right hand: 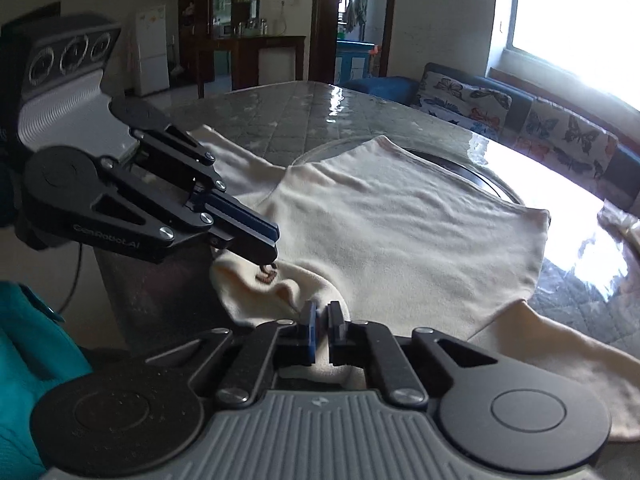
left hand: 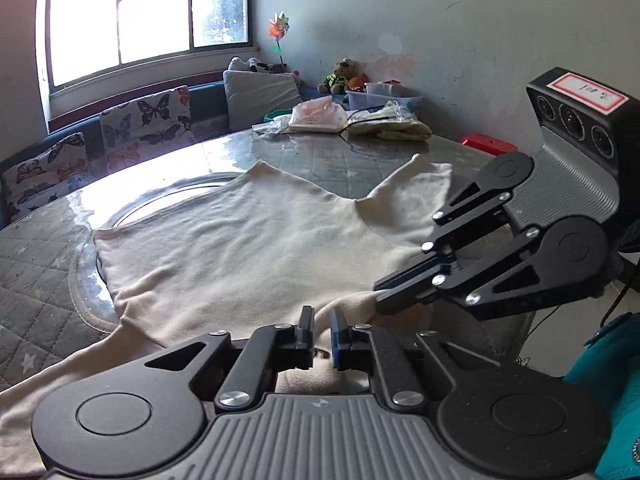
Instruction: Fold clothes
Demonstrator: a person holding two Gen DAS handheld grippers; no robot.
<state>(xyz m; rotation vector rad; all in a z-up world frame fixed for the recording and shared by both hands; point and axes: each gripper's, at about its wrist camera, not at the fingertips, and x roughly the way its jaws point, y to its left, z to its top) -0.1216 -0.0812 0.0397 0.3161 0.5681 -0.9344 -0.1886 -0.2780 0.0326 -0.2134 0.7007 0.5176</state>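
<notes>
In the left wrist view, butterfly cushions line the bench at the upper left under the window. A cream shirt lies spread across the middle of the frame on the glossy table, one sleeve trailing off the lower left. At bottom centre the left gripper pinches a raised fold of the shirt's near edge between its nearly closed fingers. To the right, the right gripper reaches in from the right edge, its fingers pressed together on the same edge of cloth. A pile of bags and a stuffed bear sit at the upper centre.

In the right wrist view, the left gripper enters from the left, its tip down on the shirt. At bottom centre the right gripper clamps a ridge of the cloth.
</notes>
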